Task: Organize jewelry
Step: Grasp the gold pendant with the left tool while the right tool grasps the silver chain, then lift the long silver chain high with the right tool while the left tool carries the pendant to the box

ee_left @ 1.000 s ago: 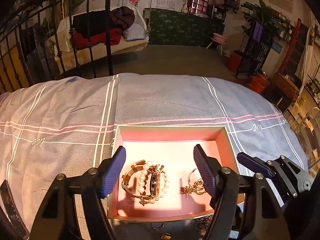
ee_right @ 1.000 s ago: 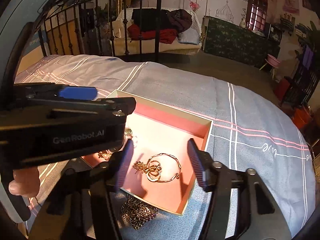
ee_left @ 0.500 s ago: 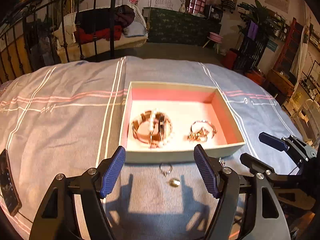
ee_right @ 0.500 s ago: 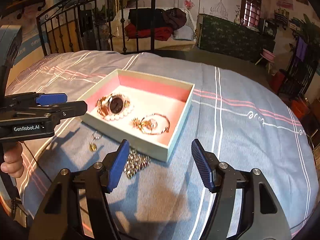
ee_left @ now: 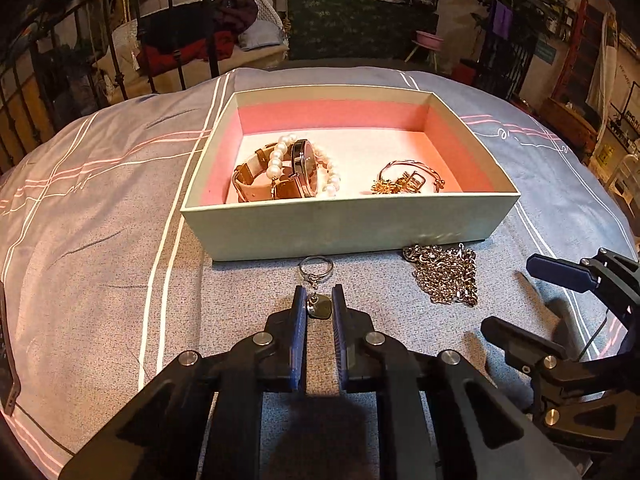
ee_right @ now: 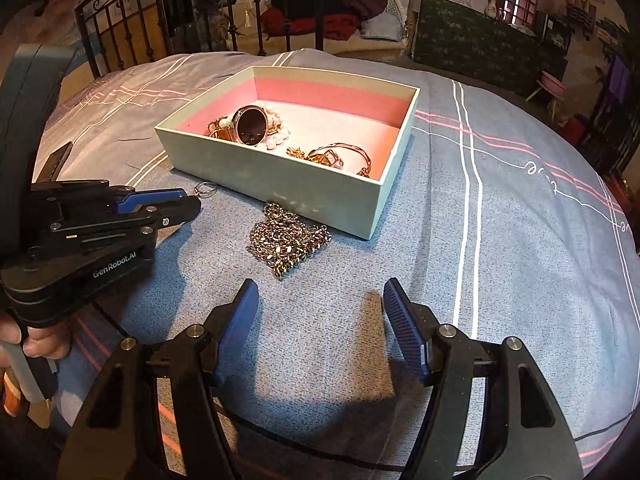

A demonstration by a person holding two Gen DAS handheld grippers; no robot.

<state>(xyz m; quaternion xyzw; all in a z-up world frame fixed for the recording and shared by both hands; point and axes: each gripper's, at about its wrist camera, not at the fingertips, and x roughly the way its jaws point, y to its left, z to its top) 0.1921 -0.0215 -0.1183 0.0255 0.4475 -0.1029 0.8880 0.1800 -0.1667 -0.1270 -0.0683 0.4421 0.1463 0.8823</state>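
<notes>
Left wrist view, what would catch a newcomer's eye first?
The open box with its pink lining, holding a watch and pearl bracelet, sits mid-bed. In front of it lies a chain pile, and the left gripper has just closed around a small pendant.

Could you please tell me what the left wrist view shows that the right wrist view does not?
Only the left wrist view shows the heart pendant between the left gripper fingers. Only the right wrist view shows the person's hand and the watch dial face-on. Both show the box, silver chain, ring and open right gripper.
</notes>
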